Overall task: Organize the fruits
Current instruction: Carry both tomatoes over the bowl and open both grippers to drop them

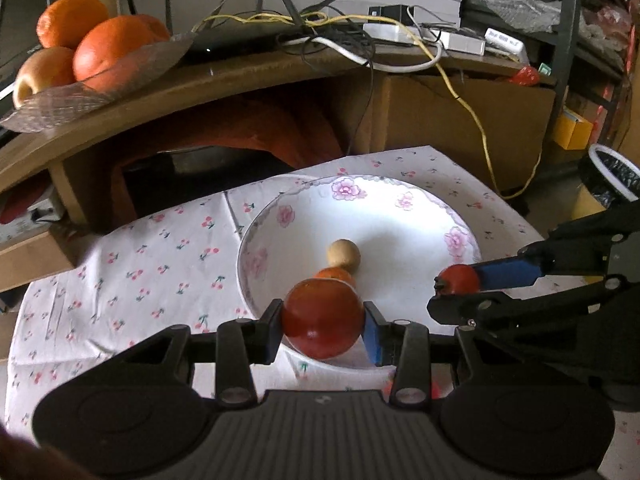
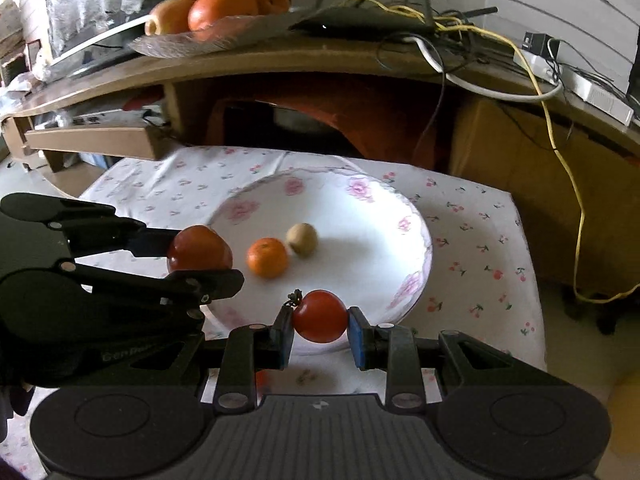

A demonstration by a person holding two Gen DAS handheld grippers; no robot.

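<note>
On plate (image 2: 416,248): orange (image 2: 267,258) & kiwi (image 2: 302,239). Left gripper (image 1: 323,322) grips big tomato (image 1: 322,318), right gripper (image 2: 319,328) grips small tomato (image 2: 320,316), both over rim.

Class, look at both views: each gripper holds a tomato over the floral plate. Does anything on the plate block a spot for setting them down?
Partly. A small orange and a kiwi lie mid-plate, just ahead of the left gripper and its large tomato. The plate is bare ahead of the right gripper and its small tomato.
</note>
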